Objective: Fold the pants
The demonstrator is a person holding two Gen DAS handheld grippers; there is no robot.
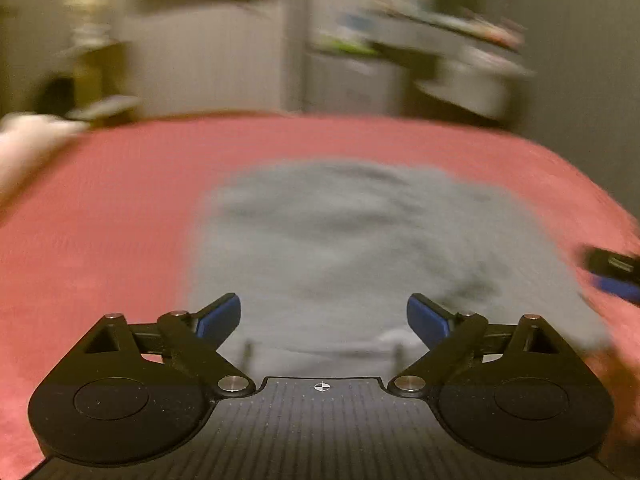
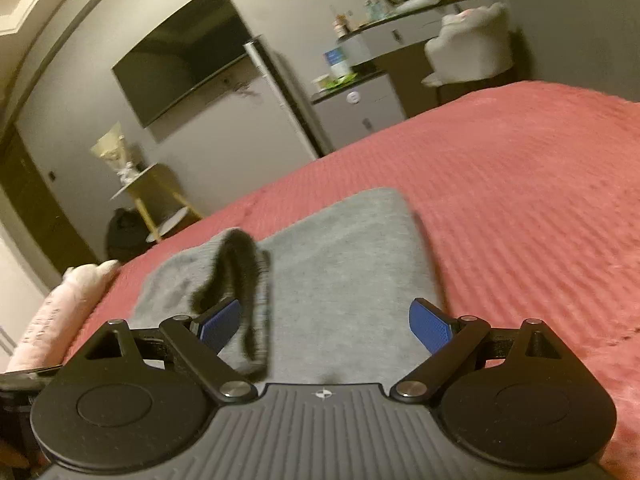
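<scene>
**Folding stalls here: both claws released over the grey pants**

Watching the dark strip is your first worry. In the right wrist view, a black drawstring or waistband edge (image 2: 236,280) rises from the cloth at about 10 o'clock of the right gripper (image 2: 326,322) and hangs just beside its left blue pad (image 2: 219,322); whether it touches the pad I cannot tell. If you close or pull away now, you could snag that strip and drag the top layer open, undoing the fold. The soft grey knit pants (image 2: 344,264) already lie as a compact folded rectangle on the ribbed coral-red bedspread (image 2: 520,200), so a careless tug would cost you more than it gains.

A second risk, in my judgement, is the left side: its view is heavily smeared, so placing a pinch from it would be guesswork. Bunching the bedspread along with the pants is likely if you bite too deep.

Now the claws. Your left gripper (image 1: 324,318) stands wide apart, empty, its pads hanging above the grey pants (image 1: 340,248) near their 6 o'clock edge. Your right gripper is likewise spread wide and grasping nothing; the pants sit between and beyond its fingers, toward 12 o'clock. A pale pink pillow (image 2: 60,312) lies at 9 o'clock, well apart.
</scene>
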